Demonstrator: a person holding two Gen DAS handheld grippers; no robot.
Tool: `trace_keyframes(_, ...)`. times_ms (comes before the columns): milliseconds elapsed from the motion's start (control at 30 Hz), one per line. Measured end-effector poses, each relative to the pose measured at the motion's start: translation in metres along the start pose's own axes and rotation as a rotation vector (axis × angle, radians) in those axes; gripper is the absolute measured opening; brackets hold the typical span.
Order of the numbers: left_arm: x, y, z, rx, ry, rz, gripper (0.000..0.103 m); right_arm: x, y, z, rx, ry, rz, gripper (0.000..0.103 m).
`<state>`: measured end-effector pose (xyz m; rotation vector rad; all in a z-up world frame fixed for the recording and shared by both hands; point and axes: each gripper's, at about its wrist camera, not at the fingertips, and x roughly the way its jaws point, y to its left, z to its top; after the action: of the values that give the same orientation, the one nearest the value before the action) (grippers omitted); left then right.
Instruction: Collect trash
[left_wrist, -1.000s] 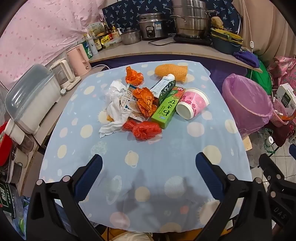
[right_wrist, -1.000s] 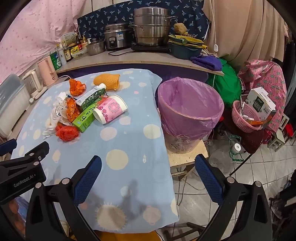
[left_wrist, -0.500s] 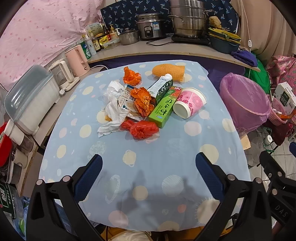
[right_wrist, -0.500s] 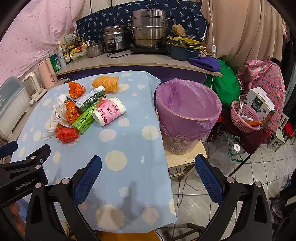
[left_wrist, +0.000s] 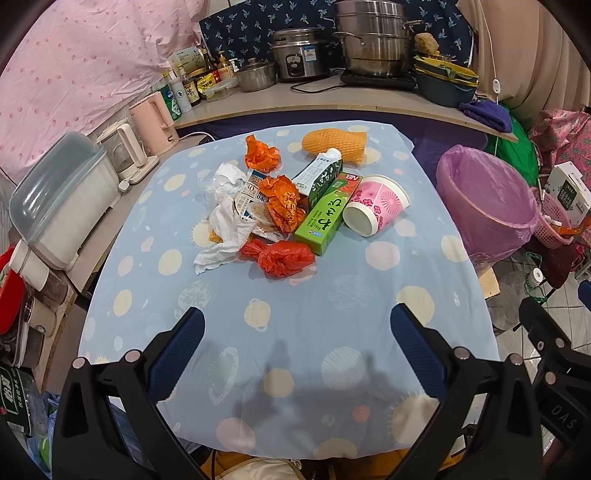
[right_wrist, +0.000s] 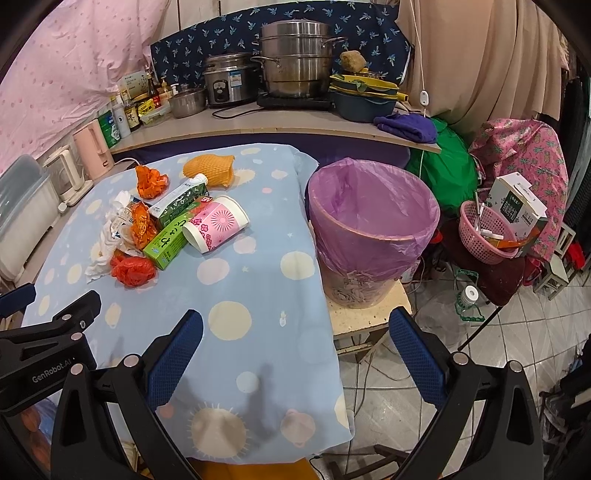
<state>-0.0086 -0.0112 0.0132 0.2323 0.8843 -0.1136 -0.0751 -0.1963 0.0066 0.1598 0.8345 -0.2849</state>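
A heap of trash lay on a table covered in a pale blue spotted cloth, toward its far half. At the heap's right edge a pink flowered paper cup lay on its side, its open mouth pointing toward the near edge of the table and its long axis angled away toward the far right. Touching the cup's left side lay a green box, its long axis running the same slant. Left of the box sat crumpled orange wrappers and white tissue, and a knotted red bag lay nearest the table's front. Beside the table's right edge stood a bin lined with a purple bag, open upward. The near half of the cloth was bare. The left gripper and right gripper both hovered there, spread wide and holding nothing.
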Motion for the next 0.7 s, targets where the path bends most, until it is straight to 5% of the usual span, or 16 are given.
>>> trace_keyframes(700,-0.0033,-0.0042,-0.0028,0.010,-0.005,0.001,0.096,0.0013,-0.0067,0.0024,0.011,-0.003,0.001,0.097)
